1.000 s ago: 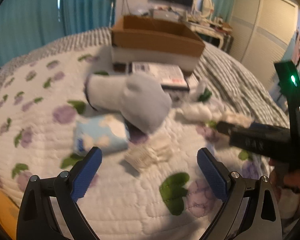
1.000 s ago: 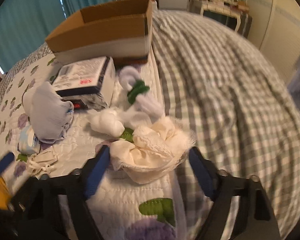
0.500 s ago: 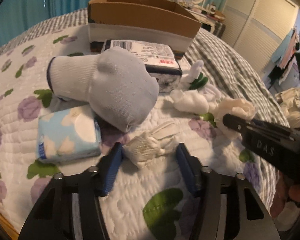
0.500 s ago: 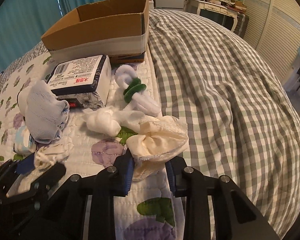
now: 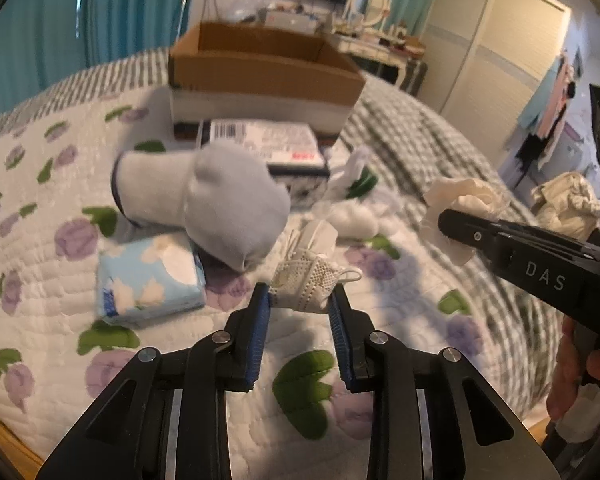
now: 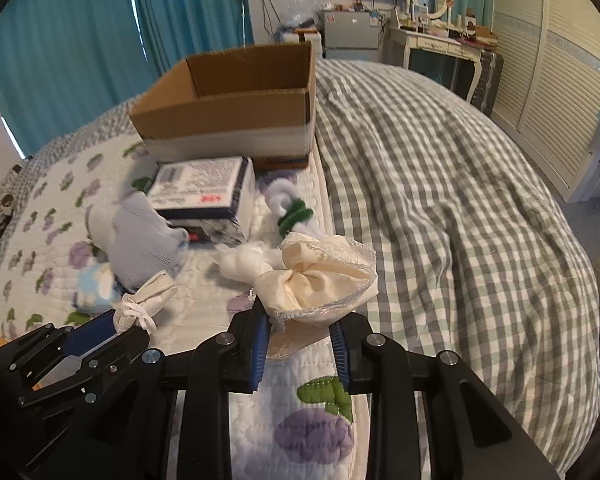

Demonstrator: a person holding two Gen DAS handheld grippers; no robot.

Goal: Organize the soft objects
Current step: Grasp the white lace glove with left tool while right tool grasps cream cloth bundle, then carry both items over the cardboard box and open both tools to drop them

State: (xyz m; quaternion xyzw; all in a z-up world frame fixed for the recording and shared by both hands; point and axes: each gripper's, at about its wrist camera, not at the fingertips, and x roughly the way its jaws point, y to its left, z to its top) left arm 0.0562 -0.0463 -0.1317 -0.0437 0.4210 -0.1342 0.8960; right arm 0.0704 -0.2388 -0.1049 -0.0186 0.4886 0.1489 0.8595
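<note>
My left gripper (image 5: 300, 300) is closing its jaws on a small white mesh bundle (image 5: 306, 280) with a thin loop, and the blue pads press it from both sides just above the floral quilt (image 5: 52, 280). In the right wrist view the same bundle (image 6: 148, 296) sticks out of the left gripper (image 6: 100, 334) at the lower left. My right gripper (image 6: 300, 322) is shut on a cream lace-edged cloth (image 6: 320, 276), held a little above the bed. In the left wrist view the right gripper (image 5: 448, 220) comes in from the right with that cloth (image 5: 464, 200).
An open cardboard box (image 6: 228, 120) stands at the back of the bed. In front of it lie a printed pack (image 6: 200, 192), a grey-blue sock (image 5: 228, 208), a light blue tissue pack (image 5: 148, 284), a white wad (image 6: 240, 260) and a white-and-green twisted piece (image 6: 292, 212). A checked blanket (image 6: 460, 200) covers the right side.
Both grippers went from wide open to closed on their pieces. The right one has risen with the cream cloth. The left one moved in around the mesh bundle and clamped it.
</note>
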